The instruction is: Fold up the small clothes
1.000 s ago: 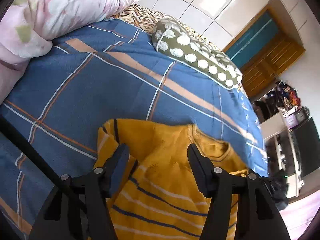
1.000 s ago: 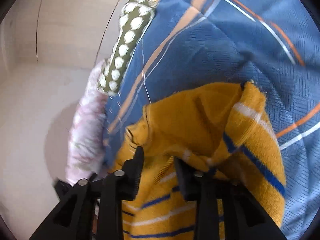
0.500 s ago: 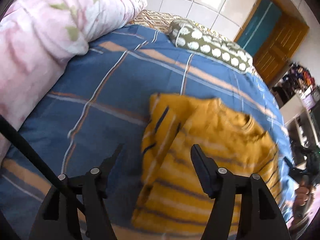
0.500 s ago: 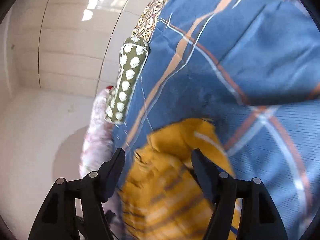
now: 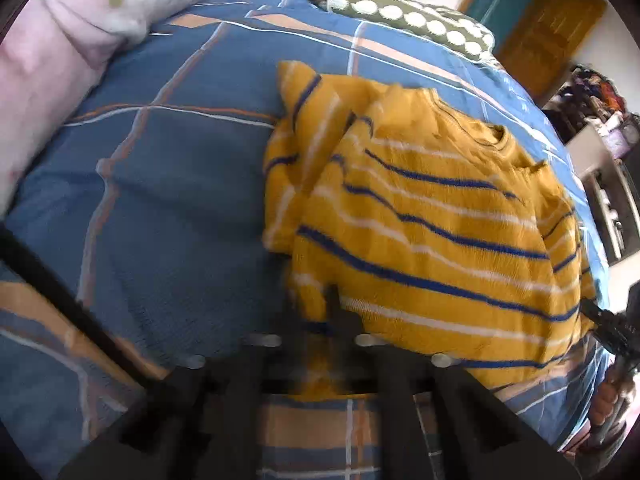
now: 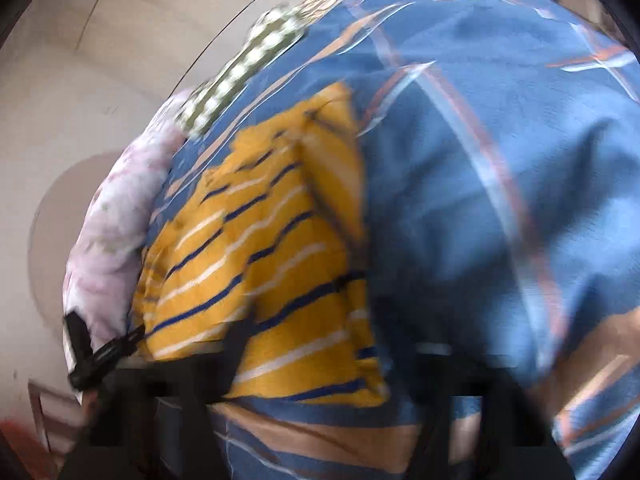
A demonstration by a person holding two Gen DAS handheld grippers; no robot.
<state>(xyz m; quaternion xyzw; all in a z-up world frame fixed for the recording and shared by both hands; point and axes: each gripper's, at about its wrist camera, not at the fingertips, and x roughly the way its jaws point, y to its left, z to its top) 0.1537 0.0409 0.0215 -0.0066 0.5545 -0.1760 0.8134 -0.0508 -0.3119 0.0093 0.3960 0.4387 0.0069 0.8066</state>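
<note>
The sweater (image 5: 420,220) hem is pinched by the closed, blurred left gripper (image 5: 320,344). The right gripper (image 6: 332,352), smeared, has been closing; its jaws are seen apart around a sweater corner.

light: bright daylight | blur: heavy motion smear | edges: fisheye-warped, dark

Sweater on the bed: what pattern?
Mustard yellow sweater with thin navy and white stripes; clearest in left wrist view.

We see a mustard-yellow sweater (image 5: 432,216) with thin navy and white stripes on a blue bedspread (image 5: 172,168) checked with orange, tan and white lines. Olive pillow (image 5: 404,20) has white dots. Quilt (image 5: 60,36) is pale pink, floral print.
</note>
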